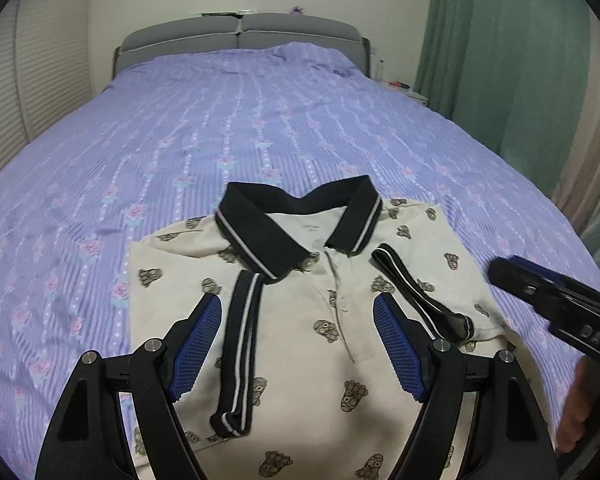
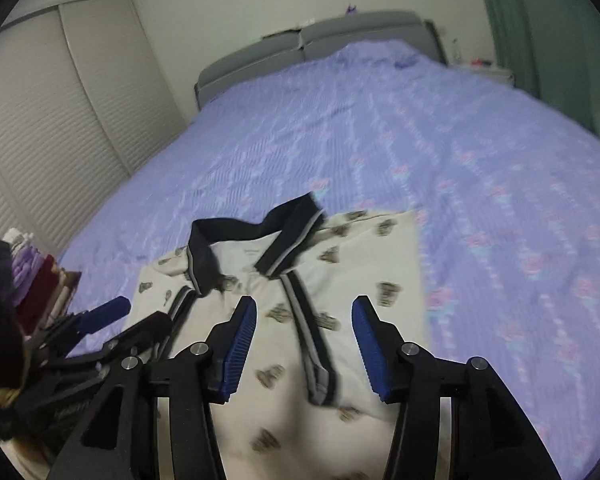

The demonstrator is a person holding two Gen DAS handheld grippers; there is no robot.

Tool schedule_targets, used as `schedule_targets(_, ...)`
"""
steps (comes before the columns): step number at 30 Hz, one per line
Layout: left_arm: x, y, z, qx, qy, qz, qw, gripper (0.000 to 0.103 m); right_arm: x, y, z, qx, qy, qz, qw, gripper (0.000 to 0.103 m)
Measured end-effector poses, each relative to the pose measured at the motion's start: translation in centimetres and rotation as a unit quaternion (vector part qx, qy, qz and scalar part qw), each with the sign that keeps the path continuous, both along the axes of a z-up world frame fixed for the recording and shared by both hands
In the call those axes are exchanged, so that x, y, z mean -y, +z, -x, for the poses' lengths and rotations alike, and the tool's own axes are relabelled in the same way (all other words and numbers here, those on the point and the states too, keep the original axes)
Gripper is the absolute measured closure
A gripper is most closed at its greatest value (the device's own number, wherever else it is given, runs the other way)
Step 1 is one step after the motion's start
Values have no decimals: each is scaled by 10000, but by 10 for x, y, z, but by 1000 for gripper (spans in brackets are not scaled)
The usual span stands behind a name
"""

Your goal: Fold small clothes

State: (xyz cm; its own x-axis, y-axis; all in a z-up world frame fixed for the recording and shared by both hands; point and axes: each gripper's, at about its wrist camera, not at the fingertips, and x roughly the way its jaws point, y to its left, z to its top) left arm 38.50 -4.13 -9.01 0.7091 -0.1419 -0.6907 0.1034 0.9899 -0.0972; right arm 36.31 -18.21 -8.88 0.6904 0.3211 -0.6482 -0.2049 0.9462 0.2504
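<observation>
left wrist view: polo shirt (image 1: 332, 320) lies lengthwise, collar toward headboard (image 1: 240, 32); both claws spread, empty.

Polo shirt (image 1: 300, 340) — small, cream, printed all over with little brown cartoon figures. Dark navy collar (image 1: 296, 228) with a pale stripe along its edge, spread open; buttoned placket below it. Both short sleeves folded inward over the chest, their navy striped cuffs (image 1: 240, 344) lying on the front — one straight, one slanting. Lies flat, front up, near the foot edge of the bed (image 1: 220, 120), collar toward the headboard.
</observation>
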Motion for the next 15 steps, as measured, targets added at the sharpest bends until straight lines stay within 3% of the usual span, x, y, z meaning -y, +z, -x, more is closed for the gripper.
schedule_targets(6, 14, -6, -21, -101, -711, 286, 9970, 25, 34, -7, 28, -85, -536, 924, 9942, 52)
schedule_targets(11, 36, -20, -52, -568, -940, 346, 9933, 25, 48, -30, 38, -472, -392, 1137, 9916, 52)
schedule_targets(15, 53, -28, -57, -867, -1118, 605, 9881, 25, 46, -41, 38, -462, -365, 1269, 9902, 52)
